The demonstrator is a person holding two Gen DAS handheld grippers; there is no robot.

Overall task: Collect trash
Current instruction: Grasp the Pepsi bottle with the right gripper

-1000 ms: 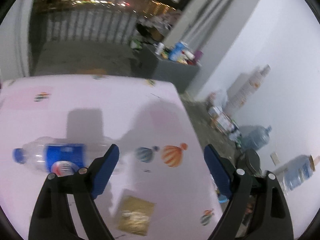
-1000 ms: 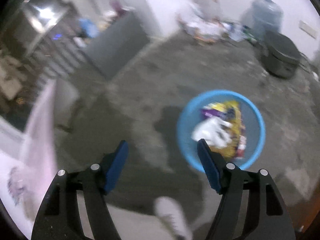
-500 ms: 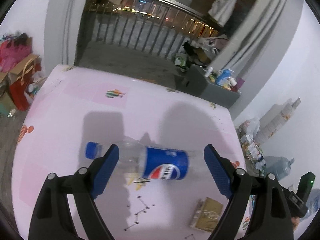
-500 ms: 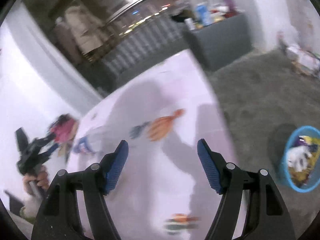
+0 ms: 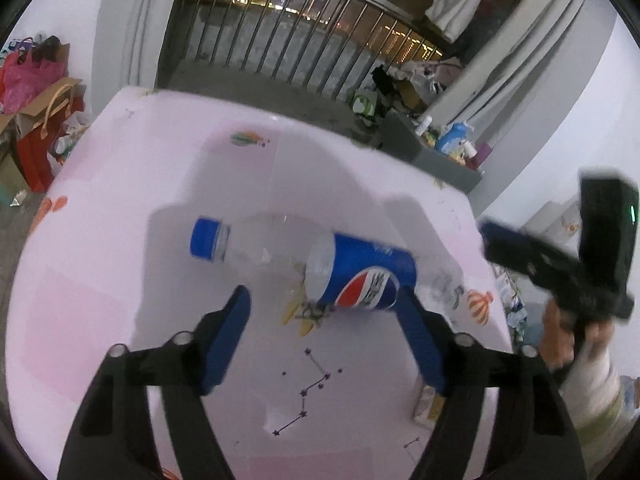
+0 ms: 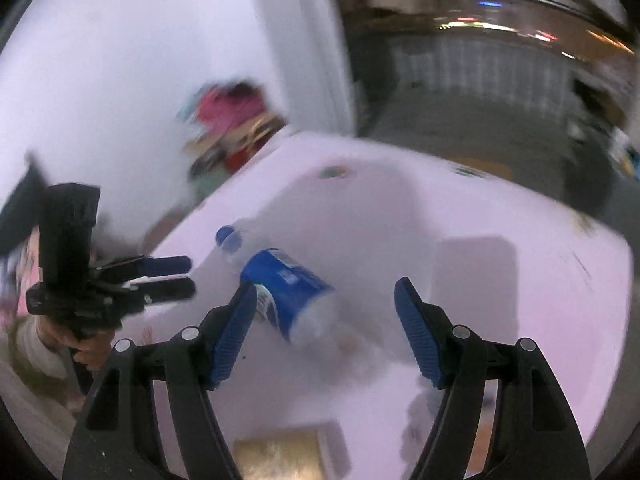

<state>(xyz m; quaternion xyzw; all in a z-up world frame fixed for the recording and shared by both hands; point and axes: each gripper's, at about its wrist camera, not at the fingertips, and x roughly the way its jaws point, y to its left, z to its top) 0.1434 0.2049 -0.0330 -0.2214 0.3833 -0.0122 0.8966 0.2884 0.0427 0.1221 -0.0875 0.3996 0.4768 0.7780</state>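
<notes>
A clear plastic bottle (image 5: 364,276) with a blue label and blue cap lies on its side on the pink tablecloth (image 5: 120,280). My left gripper (image 5: 326,320) hangs just short of it. Its jaws are closing, and the label end sits at the fingertips without touching the pads. My right gripper (image 6: 326,312) is open and empty above the table, with the bottle (image 6: 280,288) ahead of its left finger. A hand holds the right gripper (image 5: 560,264) at the table's right edge. The left gripper (image 6: 168,276) shows at the left of the right wrist view.
A small gold packet (image 5: 430,404) lies on the cloth near my left gripper's right finger; the packet (image 6: 280,460) is also under my right gripper. Bags and boxes (image 5: 36,92) stand on the floor to the left. A grey cabinet (image 5: 444,160) and a railing (image 5: 300,52) lie beyond the table.
My left gripper swung left over the table and came down to the bottle, and its jaws narrowed. My right gripper swung from the blue trash basin on the floor round to the table.
</notes>
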